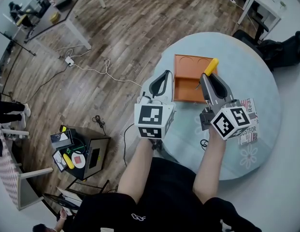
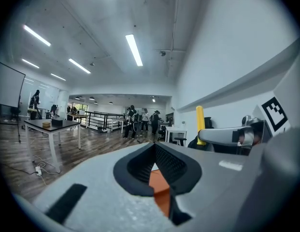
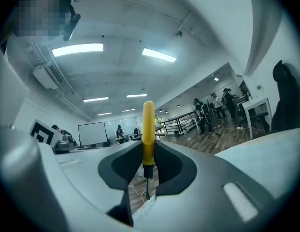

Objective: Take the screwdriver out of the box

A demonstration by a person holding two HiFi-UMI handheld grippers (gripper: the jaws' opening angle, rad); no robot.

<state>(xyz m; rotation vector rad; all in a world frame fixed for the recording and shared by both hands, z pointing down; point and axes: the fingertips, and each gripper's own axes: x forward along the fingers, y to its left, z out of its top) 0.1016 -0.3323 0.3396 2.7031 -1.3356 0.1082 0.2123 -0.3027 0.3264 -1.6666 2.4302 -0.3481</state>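
Observation:
An orange box [image 1: 186,76] stands open on the round pale-blue table [image 1: 256,71]. My right gripper [image 1: 206,77] is above the box's right edge, shut on a screwdriver with a yellow handle [image 1: 211,66]. In the right gripper view the screwdriver [image 3: 148,129] stands upright between the pads of the right gripper [image 3: 149,151], handle up and thin shaft down. My left gripper [image 1: 165,74] hovers just left of the box, its jaws shut with nothing between them. In the left gripper view, the box [image 2: 162,187] shows through the hollow of the left gripper [image 2: 154,146], and the yellow handle [image 2: 200,124] stands at the right.
A printed magazine [image 1: 247,120] lies on the table near my right hand. On the wooden floor to the left are a small cabinet with tools [image 1: 79,151], cables and a power strip [image 1: 69,61]. White desks [image 1: 258,6] stand beyond the table, and people stand far off in the room.

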